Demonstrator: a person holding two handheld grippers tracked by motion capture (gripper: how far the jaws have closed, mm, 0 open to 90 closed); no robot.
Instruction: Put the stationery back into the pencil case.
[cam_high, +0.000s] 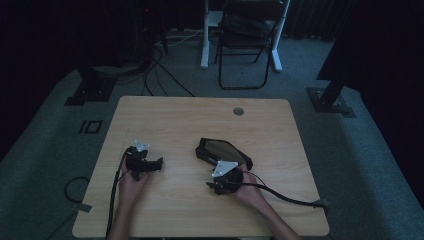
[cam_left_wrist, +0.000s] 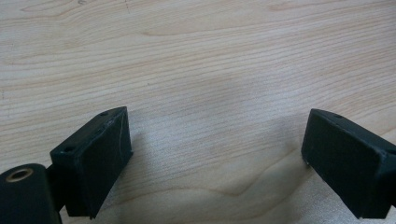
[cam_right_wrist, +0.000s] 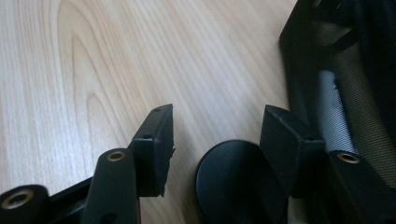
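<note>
- Table (cam_high: 175, 115): light wood-grain top with rounded corners. It serves as the reference landmark for every position below.
- Black mesh pouch (cam_high: 222, 152): lies flat on the table, slightly right of the table's centre and toward the person's side. In the right gripper view, the pouch (cam_right_wrist: 345, 93) runs along the right edge, with netted fabric and a dark border visible.
- Black round disc (cam_right_wrist: 238, 184): lies on the table surface just beside the pouch's border. It sits low between the right gripper's two jaws, closer to the right-hand jaw.
- Right gripper (cam_high: 226, 179): held in the person's right hand at the near edge of the pouch, on the table's right half. In its own view, the right gripper (cam_right_wrist: 217, 135) has its jaws spread apart. The pads do not press on the disc, and bare wood shows between the left pad and the disc. Nothing is gripped.
- Left gripper (cam_high: 145, 162): held in the person's left hand over the table's left half, well apart from the pouch. In its own view, the left gripper (cam_left_wrist: 215, 144) has its jaws spread wide, with bare table between them.
- Cable grommet (cam_high: 238, 111): small round insert near the table's far edge, beyond the pouch.
- Folding chair (cam_high: 247, 35): stands on the carpet beyond the table's far edge.
</note>
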